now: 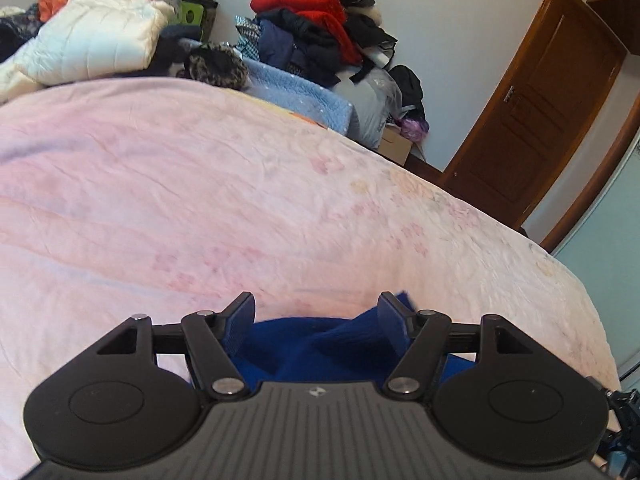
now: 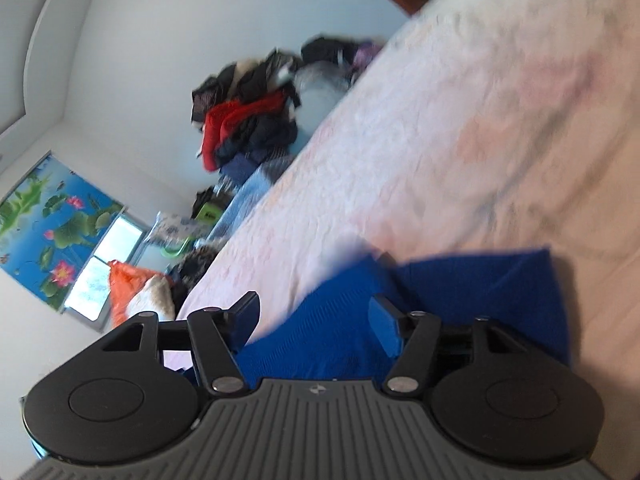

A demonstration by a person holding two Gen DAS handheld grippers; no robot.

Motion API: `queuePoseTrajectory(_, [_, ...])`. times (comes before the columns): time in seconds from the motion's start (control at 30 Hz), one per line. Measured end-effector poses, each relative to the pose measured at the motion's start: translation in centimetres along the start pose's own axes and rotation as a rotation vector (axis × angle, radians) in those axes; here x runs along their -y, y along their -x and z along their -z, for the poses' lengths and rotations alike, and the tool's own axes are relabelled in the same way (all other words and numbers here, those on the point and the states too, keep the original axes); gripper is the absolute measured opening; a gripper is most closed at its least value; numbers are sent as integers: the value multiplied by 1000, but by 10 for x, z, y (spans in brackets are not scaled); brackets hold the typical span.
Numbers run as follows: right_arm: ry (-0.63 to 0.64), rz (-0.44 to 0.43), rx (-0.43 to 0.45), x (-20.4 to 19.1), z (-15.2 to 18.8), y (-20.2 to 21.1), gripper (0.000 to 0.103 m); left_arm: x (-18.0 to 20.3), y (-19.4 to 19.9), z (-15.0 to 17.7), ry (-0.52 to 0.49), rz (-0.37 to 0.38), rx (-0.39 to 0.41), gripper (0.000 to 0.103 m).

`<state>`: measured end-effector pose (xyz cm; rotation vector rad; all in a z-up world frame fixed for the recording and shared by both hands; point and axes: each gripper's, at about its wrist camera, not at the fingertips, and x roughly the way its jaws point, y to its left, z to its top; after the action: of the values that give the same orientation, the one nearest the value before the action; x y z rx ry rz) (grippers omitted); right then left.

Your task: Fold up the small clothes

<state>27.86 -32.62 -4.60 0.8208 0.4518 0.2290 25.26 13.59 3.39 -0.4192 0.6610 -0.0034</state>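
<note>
- Left wrist view: the left gripper point(image 1: 316, 312) hung low over a pink bedspread point(image 1: 240, 200) with its tongs spread wide. A blue knitted garment point(image 1: 320, 348) lay bunched between and under the fingers; whether the pads touched it could not be told.
- This view alone showed a brown wooden door point(image 1: 536, 120) at the right, a white padded jacket point(image 1: 92, 36) at the far left of the bed, and a light blue fleece blanket point(image 1: 300, 96) beside it.
- A cardboard box point(image 1: 396, 146) stood near the bed's far edge; its contents were hidden. A heap of red and dark clothes point(image 1: 320, 24) rose against the wall.
- Right wrist view: tilted and blurred. The right gripper point(image 2: 316, 316) also had its tongs spread, with the same blue garment point(image 2: 480, 300) lying on the bedspread point(image 2: 440, 140), running under the fingers and out to the right.
- Only here appeared a lotus-flower picture point(image 2: 52, 220) and a window point(image 2: 104, 264) below it. The clothes heap point(image 2: 248, 120) showed again, and an orange bag point(image 2: 124, 284).
</note>
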Motion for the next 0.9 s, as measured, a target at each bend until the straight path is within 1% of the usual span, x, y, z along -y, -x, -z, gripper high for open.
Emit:
queuePoseTrajectory(0.07, [45,-17,-10,-9,0,1,66,0,4,-1,-35,-7,-1,67])
queuePoseTrajectory(0.13, [85,-52,-77,-17,3,-5,69,3,5,2,-88,-10,-11,67])
queuePoseTrajectory(0.17, [101,-56,-111,-20,5,-10,70,6,3,5,-124,-21,-17,67])
queuePoseTrajectory(0.23, [133,-30,-161,-25,10,-20,72,16,0,13,-210,-43,-28,67])
queuePoseTrajectory(0.27, [144,2,-177,-25,12,-25,72,22,-5,17,-269,-58,-48,67])
queuePoseTrajectory(0.3, [153,48,-177,-24,13,-28,75,28,-10,22,-324,-93,-60,67])
queuePoseTrajectory(0.33, [150,87,-166,-22,13,-30,73,31,-13,29,-367,-152,-52,67])
queuePoseTrajectory(0.37, [131,91,-153,-20,12,-29,73,33,-15,33,-396,-195,-39,67])
queuePoseTrajectory(0.4, [113,82,-142,-21,12,-25,73,34,-15,36,-415,-217,-31,67])
queuePoseTrajectory(0.43, [114,74,-135,-23,14,-20,74,32,-13,40,-418,-218,-28,67])
queuePoseTrajectory(0.5, [174,61,-132,-37,21,-10,76,28,-7,45,-401,-195,-36,67])
queuePoseTrajectory(0.57, [244,32,-159,-48,29,-3,83,26,-3,53,-420,-190,-35,67])
queuePoseTrajectory(0.6, [273,21,-190,-51,33,-3,90,26,-4,57,-444,-205,-42,67])
queuePoseTrajectory(0.63, [306,28,-222,-52,36,-4,94,26,-7,61,-467,-234,-49,67])
queuePoseTrajectory(0.7, [360,124,-221,-52,41,-5,91,20,-8,64,-459,-281,-55,67])
queuePoseTrajectory(0.73, [362,163,-203,-51,41,-1,87,16,-3,65,-437,-275,-53,67])
queuePoseTrajectory(0.77, [347,170,-186,-50,40,4,86,14,2,65,-420,-262,-51,67])
queuePoseTrajectory(0.83, [324,146,-150,-52,41,20,91,12,12,70,-409,-267,-41,67])
queuePoseTrajectory(0.9, [358,152,-125,-55,48,31,92,16,22,79,-418,-282,-22,67])
